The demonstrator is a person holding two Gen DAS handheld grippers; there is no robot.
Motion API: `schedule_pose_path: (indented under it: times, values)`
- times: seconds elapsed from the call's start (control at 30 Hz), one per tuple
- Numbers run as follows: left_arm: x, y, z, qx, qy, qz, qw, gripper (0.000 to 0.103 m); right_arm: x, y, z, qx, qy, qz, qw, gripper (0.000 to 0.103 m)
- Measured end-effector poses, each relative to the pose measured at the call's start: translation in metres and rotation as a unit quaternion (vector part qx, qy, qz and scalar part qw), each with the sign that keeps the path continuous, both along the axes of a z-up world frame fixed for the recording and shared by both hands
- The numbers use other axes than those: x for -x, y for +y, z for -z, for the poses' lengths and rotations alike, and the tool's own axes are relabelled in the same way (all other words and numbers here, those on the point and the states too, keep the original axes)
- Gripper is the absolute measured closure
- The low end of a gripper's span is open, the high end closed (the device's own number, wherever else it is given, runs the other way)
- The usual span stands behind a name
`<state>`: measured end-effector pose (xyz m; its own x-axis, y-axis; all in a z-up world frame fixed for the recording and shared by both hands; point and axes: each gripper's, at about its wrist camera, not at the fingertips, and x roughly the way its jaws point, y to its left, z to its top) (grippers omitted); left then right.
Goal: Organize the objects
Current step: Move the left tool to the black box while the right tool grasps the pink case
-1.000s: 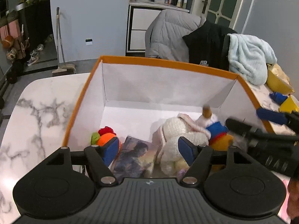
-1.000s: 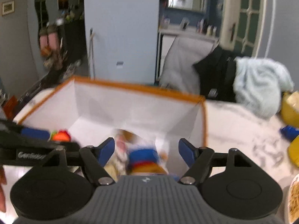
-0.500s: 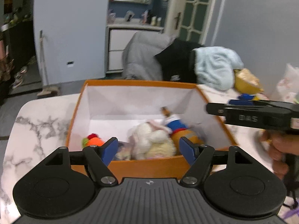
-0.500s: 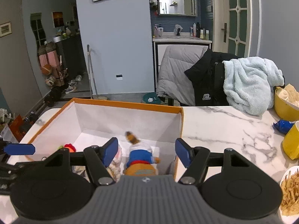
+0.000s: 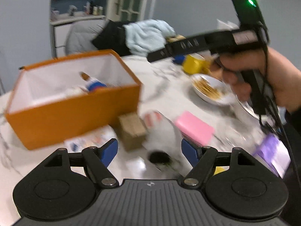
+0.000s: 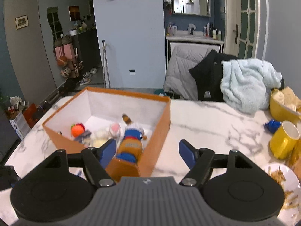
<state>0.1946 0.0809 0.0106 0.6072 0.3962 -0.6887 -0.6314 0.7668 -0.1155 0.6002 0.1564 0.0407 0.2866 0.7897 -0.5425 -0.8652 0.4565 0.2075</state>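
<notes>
Toys (image 6: 129, 143) are already gathered in the orange box (image 6: 160, 141); a pink block (image 5: 193, 128) and brown carton (image 5: 131, 130) are left on the worktop (image 6: 207, 128). Left gripper (image 5: 149, 150) and right gripper (image 6: 147, 150) are opening, nothing held.

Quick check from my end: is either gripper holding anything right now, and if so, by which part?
Nothing is held. The left gripper has its jaws opening over table clutter with nothing clamped, and the right gripper is also opening, empty, above the near corner of the orange box.

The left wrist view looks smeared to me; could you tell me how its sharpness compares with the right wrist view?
Left wrist view: motion blur smears the orange box and pink block; right wrist view: sharp, with fisheye bending at the edges.
</notes>
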Motion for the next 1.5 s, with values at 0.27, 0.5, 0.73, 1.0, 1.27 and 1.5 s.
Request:
schedule_pose_path:
  times: [0.27, 0.5, 0.73, 1.0, 1.27, 1.5]
  values:
    - [-0.009, -0.035, 0.041, 0.008, 0.049, 0.086, 0.9951, 0.015, 0.0, -0.022, 0.035, 0.112, 0.006, -0.02, 0.994, 0.023]
    - [-0.013, -0.06, 0.059, 0.021, 0.071, 0.159, 0.9845, 0.015, -0.008, -0.027, 0.082, 0.235, 0.034, -0.064, 0.969, 0.023]
    - [-0.017, -0.057, 0.069, 0.031, 0.085, 0.164, 0.9824, 0.015, -0.01, -0.028, 0.11, 0.289, 0.045, -0.095, 0.952, 0.017]
    - [-0.025, -0.054, 0.075, 0.013, 0.101, 0.169, 0.9803, 0.015, -0.009, -0.021, 0.132, 0.325, 0.044, -0.117, 0.937, 0.015]
    - [-0.03, -0.056, 0.076, 0.001, 0.118, 0.189, 0.9748, 0.015, -0.005, -0.016, 0.136, 0.328, 0.027, -0.134, 0.935, 0.015]
    - [-0.03, -0.058, 0.076, -0.008, 0.13, 0.21, 0.9691, 0.015, -0.008, -0.012, 0.138, 0.331, 0.039, -0.186, 0.924, 0.02]
